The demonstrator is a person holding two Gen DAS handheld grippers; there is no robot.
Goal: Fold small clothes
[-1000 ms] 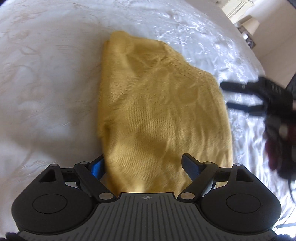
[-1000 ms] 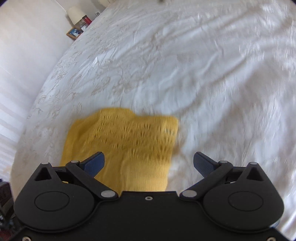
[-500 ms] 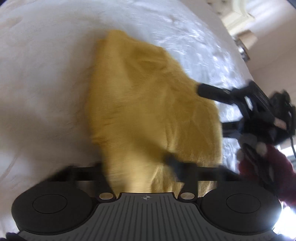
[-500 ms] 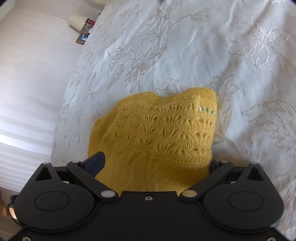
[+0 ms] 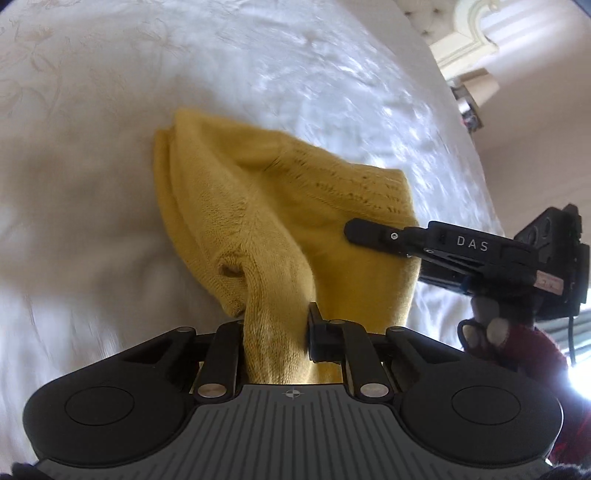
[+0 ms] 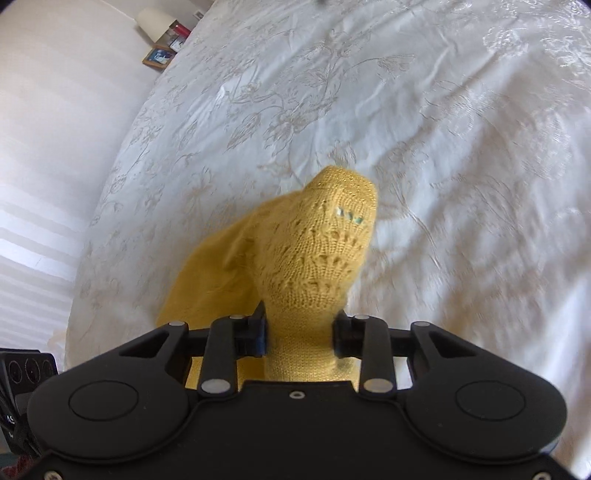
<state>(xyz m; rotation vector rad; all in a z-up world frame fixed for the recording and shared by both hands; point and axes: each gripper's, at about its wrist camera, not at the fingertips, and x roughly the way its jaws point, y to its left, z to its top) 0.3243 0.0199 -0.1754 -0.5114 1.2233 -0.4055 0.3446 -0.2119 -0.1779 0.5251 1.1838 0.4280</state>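
A small yellow knitted garment [image 5: 258,206] lies folded on the white bedspread [image 5: 92,110]. My left gripper [image 5: 275,328] is shut on its near plain-knit edge, which bunches up between the jaws. My right gripper [image 6: 299,332] is shut on the lace-patterned end of the same garment [image 6: 314,251], lifting it off the bed. In the left wrist view the right gripper [image 5: 354,230] reaches in from the right and lies over the garment's right side.
The embroidered white bedspread [image 6: 406,110] fills both views. A bedside spot with a lamp and picture frame [image 6: 159,57] is at the far left in the right wrist view. A white headboard [image 5: 469,33] and lamp [image 5: 476,88] are at the far right.
Both grippers were open a second ago. They moved onto the garment and closed on it, the left on the near edge, the right on the lace end, bunching and lifting the fabric.
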